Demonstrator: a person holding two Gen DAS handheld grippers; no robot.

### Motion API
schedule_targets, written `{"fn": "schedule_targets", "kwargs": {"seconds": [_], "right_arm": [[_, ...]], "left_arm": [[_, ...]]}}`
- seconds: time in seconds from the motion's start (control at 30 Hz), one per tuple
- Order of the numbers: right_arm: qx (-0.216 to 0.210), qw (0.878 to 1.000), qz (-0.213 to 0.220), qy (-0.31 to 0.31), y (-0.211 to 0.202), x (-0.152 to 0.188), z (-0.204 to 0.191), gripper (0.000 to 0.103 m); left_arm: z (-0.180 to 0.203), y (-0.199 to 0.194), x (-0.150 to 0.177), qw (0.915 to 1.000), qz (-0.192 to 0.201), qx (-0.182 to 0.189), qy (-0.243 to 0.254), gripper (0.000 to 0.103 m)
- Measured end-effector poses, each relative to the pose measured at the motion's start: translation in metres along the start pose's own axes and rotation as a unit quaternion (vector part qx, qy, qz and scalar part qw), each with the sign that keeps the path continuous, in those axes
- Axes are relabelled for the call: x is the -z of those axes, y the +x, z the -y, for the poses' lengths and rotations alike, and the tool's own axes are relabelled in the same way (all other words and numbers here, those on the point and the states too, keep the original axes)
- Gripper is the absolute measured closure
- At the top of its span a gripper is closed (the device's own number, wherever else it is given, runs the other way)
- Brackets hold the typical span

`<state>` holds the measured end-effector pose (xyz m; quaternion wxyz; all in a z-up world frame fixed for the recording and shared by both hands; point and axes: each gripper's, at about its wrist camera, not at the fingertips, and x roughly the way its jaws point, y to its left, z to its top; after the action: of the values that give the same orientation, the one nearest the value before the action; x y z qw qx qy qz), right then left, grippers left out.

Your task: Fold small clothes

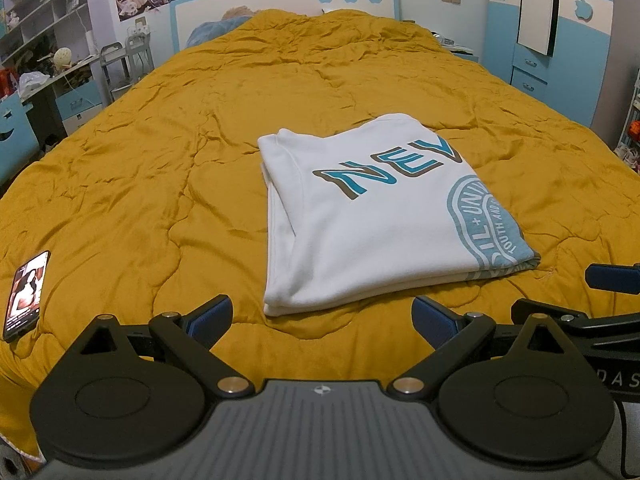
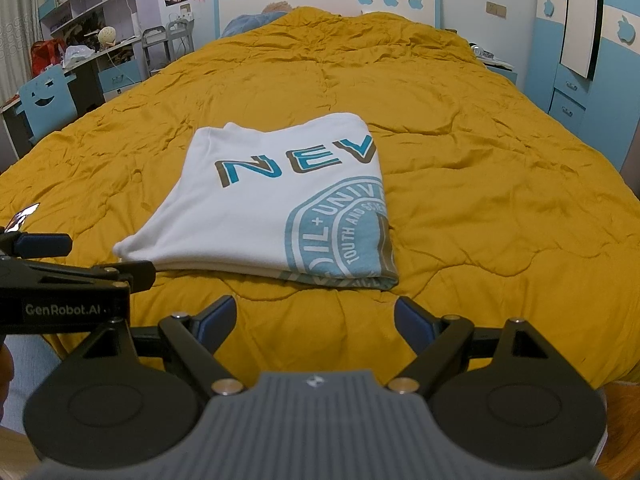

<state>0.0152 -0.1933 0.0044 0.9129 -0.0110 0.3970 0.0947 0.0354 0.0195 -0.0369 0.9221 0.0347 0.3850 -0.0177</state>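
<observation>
A white T-shirt (image 1: 360,216) printed with teal and brown lettering and a round teal seal lies folded into a neat, roughly rectangular stack on a wrinkled mustard-yellow quilt (image 1: 160,168) that covers a bed. In the left wrist view the shirt sits just past 12 o'clock, slightly toward 1; in the right wrist view it sits toward 11 o'clock. The left gripper (image 1: 322,316) hovers just short of the shirt's near edge with its blue-padded fingers spread wide, holding nothing. The right gripper (image 2: 316,314) does the same, jaws apart and empty, close to the near edge where the seal wraps around the fold. Neither touches the cloth. A phone (image 1: 26,294) with a lit screen lies on the quilt at 9 o'clock in the left view, well apart from the shirt. The shirt looks light, soft and limp, likely to sag or slide open if lifted by one layer, and the padded quilt beneath will give under pressure. The safest hold is probably at the two near corners, pinching all the layers together, should another fold or a move be wanted.
</observation>
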Motion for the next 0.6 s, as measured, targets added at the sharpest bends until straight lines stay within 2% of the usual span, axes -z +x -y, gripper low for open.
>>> {"fn": "schedule_targets", "kwargs": {"seconds": [0.6], "right_arm": [[-0.001,1.0,-0.002,-0.001,0.001,0.0005,-0.0001,0.021]], "left_arm": [[0.0009,-0.0002,-0.0004,1.0,-0.001,0.0,-0.001,0.0]]}}
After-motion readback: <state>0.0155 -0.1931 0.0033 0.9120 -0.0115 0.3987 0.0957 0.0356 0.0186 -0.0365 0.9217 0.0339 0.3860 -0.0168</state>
